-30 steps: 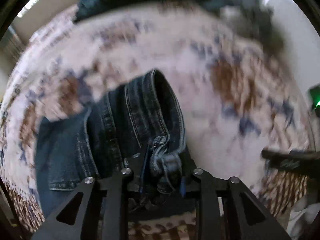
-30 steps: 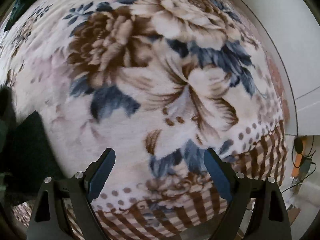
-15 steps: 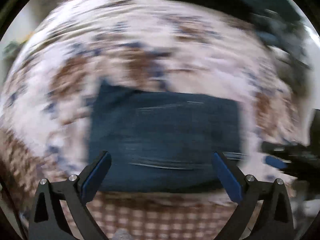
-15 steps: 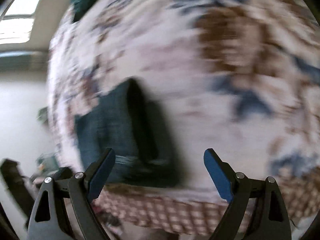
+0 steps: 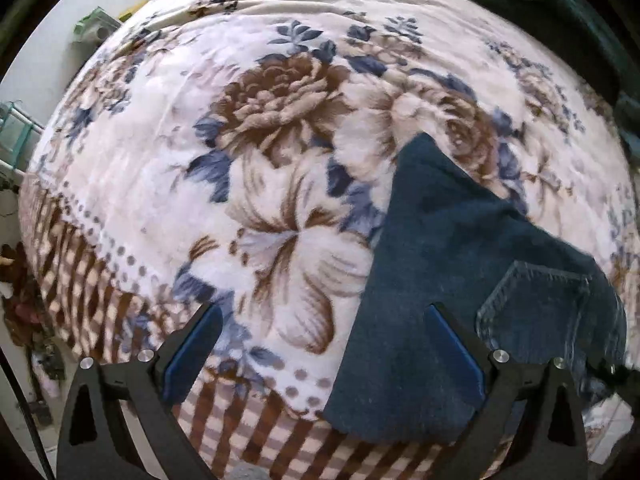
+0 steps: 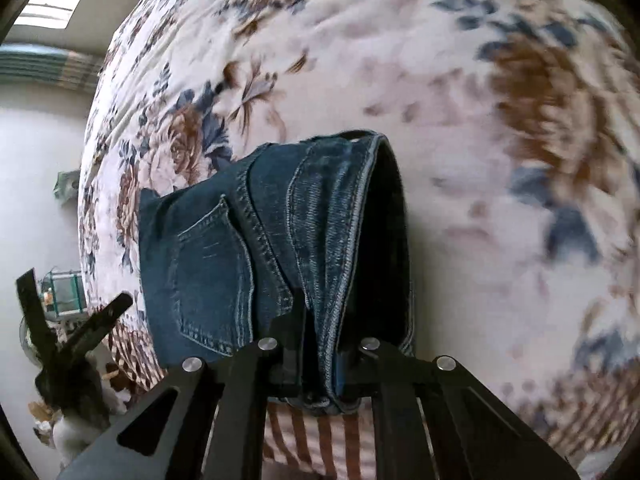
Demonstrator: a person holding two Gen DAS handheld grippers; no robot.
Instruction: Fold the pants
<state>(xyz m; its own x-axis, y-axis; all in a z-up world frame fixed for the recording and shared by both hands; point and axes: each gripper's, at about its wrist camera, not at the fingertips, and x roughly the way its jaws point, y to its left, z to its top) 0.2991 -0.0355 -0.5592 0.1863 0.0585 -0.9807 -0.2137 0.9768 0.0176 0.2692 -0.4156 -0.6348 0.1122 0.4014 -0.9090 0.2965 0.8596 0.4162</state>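
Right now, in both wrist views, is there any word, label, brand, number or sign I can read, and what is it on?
None can be read.
Jeans: stitching and a back pocket, no tag or brand patch showing.
Blanket: flowers, dots and checks only, no lettering.
Clutter beside the bed: too small and blurred to show any writing.

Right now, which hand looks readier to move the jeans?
Probably the right. Its tongs are closing on the jeans, with denim between them, while the left tongs stand wide open over the blanket, gripping nothing.

Dark blue jeans (image 6: 240,248) folded, lying on bed edge.
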